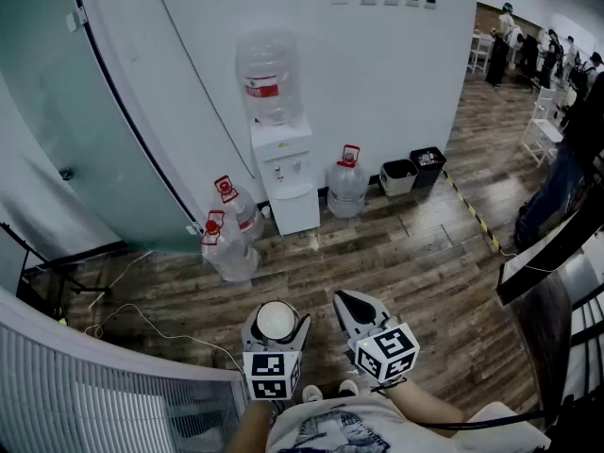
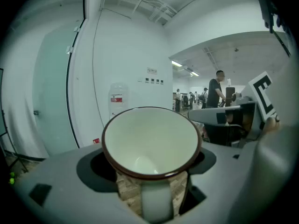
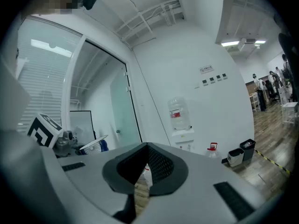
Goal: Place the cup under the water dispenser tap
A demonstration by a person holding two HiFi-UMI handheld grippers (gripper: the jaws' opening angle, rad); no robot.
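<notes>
Cup of white enamel with a dark brown rim is gripped between the wide-spread jaws of the left claw, with its empty mouth turned up and its handle pointed back towards the claw's body. It is held above the floor, close in front of the person and well apart from the dispenser. Just to its right, the right claw is seen with its jaws brought together at the tips and nothing between them. Below both, a dark wood-plank floor is spread out, and a thin white cable is laid across it at the left. Farther on, two clear plastic water bottles with red caps are set on the floor left of a white floor-standing water dispenser. The dispenser is topped by an inverted clear bottle with a red label and is backed against a white wall. A third red-capped clear bottle is placed just right of the dispenser, followed by two small dark bins. A frosted glass partition is seen at the left. Several people are made out far off at the upper right.
</notes>
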